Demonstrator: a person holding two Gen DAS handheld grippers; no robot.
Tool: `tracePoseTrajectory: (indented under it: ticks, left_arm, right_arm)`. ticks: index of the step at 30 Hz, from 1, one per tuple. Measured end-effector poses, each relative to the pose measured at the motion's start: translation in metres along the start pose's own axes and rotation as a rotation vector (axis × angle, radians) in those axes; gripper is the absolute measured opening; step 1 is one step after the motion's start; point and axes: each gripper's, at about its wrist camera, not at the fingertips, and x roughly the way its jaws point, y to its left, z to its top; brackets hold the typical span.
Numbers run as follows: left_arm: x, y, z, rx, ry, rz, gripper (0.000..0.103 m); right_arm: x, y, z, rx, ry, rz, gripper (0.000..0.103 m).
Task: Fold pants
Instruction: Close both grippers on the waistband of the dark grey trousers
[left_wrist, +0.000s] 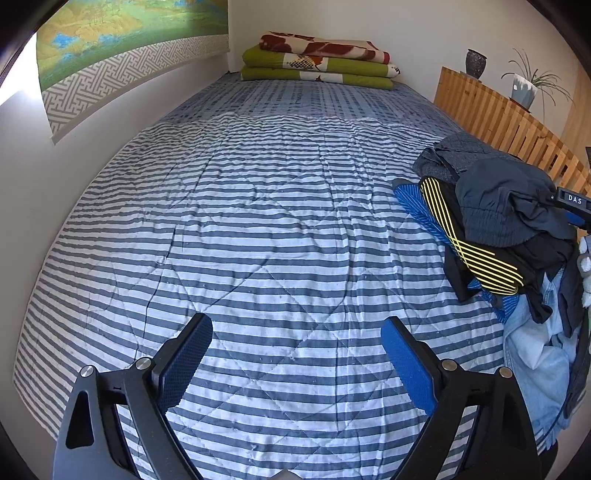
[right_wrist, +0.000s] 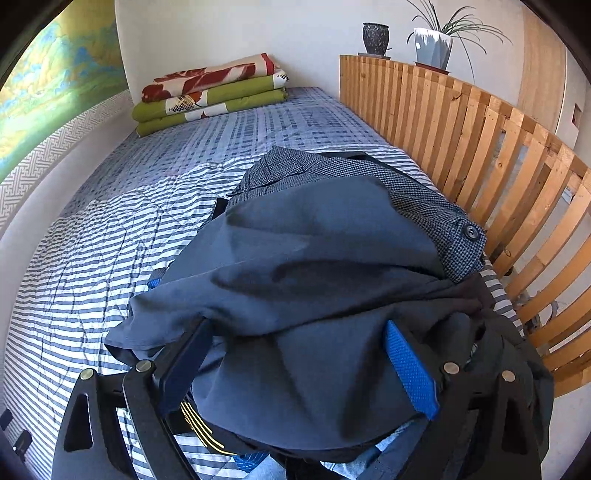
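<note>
Slate-blue pants (right_wrist: 314, 258) top the clothes heap (left_wrist: 509, 229) beside the wooden rail (right_wrist: 461, 122). Right gripper (right_wrist: 299, 369) spread astride them, apparently unclamped; left gripper (left_wrist: 295, 354) spread, empty. Soft, light, slippery; pinch the waistband.

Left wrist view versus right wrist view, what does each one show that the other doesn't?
Only the left wrist view shows the open left gripper over bare striped quilt, the black garment with yellow stripes laid out in the pile, and light denim.

Only the right wrist view shows the right gripper wide open astride the dark blue pants, and the button on the checked grey garment.

Both show the clothes pile, the folded blankets, the slatted wooden rail, the dark vase and the plant.
</note>
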Motion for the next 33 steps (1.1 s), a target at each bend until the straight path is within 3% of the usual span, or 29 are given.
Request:
tracePoseTrajectory:
  ticks: [3, 5, 6, 10, 15, 22, 27, 33]
  left_arm:
    - [-0.004, 0.006, 0.001, -0.009, -0.01, 0.003, 0.091]
    - [-0.008, 0.01, 0.002, -0.011, -0.021, 0.005, 0.09]
    - [-0.01, 0.012, 0.001, -0.012, -0.027, 0.008, 0.089]
    - [-0.016, 0.022, 0.0, -0.021, -0.033, 0.012, 0.079]
    - [-0.025, 0.039, -0.004, -0.032, -0.047, 0.02, 0.068]
    - [-0.044, 0.068, -0.011, -0.069, -0.103, 0.033, 0.068]
    - [-0.055, 0.107, -0.02, -0.128, -0.124, 0.031, 0.067]
    - [-0.069, 0.175, -0.037, -0.21, -0.14, 0.088, 0.067]
  right_arm:
    - [0.009, 0.003, 0.004, -0.017, 0.019, -0.007, 0.091]
    - [0.014, 0.002, 0.004, -0.021, 0.036, 0.019, 0.062]
    - [0.016, 0.002, 0.004, -0.018, 0.058, 0.04, 0.033]
    - [0.007, 0.003, 0.0, -0.018, 0.06, 0.062, 0.01]
    - [-0.037, 0.007, 0.0, -0.008, -0.017, 0.099, 0.005]
    - [-0.114, 0.05, 0.01, -0.094, -0.123, 0.149, 0.003]
    - [-0.153, 0.13, 0.009, -0.229, -0.168, 0.218, 0.003]
    - [-0.179, 0.254, -0.001, -0.392, -0.172, 0.393, 0.003]
